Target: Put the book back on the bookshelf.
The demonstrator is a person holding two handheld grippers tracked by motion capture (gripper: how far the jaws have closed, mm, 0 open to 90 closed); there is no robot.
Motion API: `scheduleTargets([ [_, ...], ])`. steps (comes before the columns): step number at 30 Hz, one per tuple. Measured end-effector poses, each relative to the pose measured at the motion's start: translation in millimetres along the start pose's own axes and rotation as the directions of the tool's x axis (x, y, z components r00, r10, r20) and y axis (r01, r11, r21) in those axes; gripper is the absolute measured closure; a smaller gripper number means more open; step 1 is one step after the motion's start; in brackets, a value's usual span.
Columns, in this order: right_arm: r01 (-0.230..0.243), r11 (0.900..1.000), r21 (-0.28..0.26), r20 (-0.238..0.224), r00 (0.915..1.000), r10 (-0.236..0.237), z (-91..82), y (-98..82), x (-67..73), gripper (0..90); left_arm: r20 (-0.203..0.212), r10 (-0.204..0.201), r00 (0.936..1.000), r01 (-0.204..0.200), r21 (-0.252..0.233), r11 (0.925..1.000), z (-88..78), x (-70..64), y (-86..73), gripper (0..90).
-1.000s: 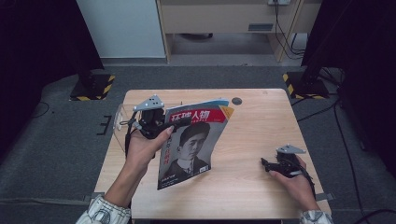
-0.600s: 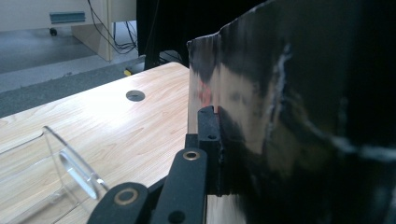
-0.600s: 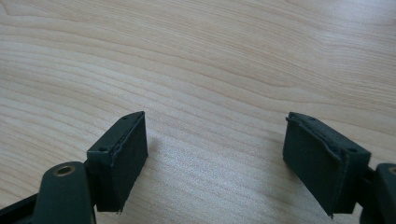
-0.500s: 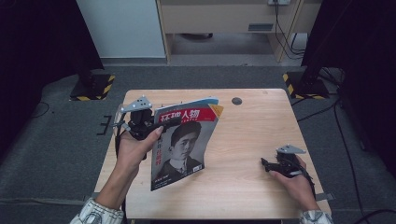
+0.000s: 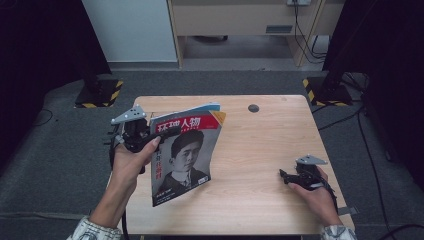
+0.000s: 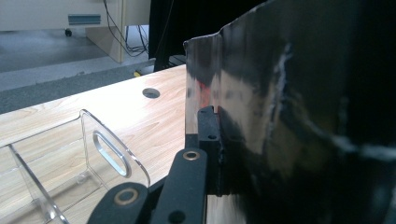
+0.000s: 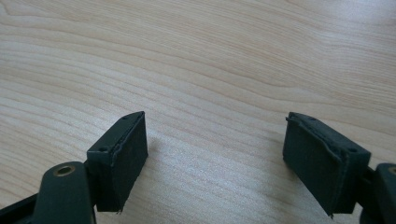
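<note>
Counts: 1 magazine (image 5: 186, 152), red masthead, portrait cover, at 9 o'clock of the tabletop. 1 clear acrylic holder (image 6: 70, 163) with 1 slot-shaped handle cutout, in the left gripper view at 8 o'clock. 2 handheld grippers: left gripper (image 5: 167, 134) at 9 o'clock, right gripper (image 5: 283, 174) at 4 o'clock. 1 wooden table (image 5: 260, 145), 1 round cable hole (image 5: 253, 108) at 12 o'clock. 2 yellow-black striped stand bases on the floor, at 10 (image 5: 100, 92) and 2 (image 5: 327, 90).

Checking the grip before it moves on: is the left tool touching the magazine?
Touching. The left gripper view shows the left tool shut on the magazine, its pad flat against the glossy cover; the high view shows the magazine lifted by that edge.
</note>
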State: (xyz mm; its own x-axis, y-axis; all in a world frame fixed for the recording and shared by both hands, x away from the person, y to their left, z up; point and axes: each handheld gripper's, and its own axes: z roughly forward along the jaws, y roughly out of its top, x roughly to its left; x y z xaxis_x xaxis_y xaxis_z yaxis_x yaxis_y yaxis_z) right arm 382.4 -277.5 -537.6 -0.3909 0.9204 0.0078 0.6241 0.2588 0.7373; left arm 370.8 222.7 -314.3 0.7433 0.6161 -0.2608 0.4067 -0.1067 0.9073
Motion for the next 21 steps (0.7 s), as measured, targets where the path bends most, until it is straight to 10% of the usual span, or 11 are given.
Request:
scheduleTargets([
  [21,0.0,1.0,0.0,0.0,1.0,0.0,0.0,0.0,0.0,22.3,-0.016,-0.006,0.9999,0.006,-0.024,0.9997,-34.1,5.2,-8.6,86.4],
])
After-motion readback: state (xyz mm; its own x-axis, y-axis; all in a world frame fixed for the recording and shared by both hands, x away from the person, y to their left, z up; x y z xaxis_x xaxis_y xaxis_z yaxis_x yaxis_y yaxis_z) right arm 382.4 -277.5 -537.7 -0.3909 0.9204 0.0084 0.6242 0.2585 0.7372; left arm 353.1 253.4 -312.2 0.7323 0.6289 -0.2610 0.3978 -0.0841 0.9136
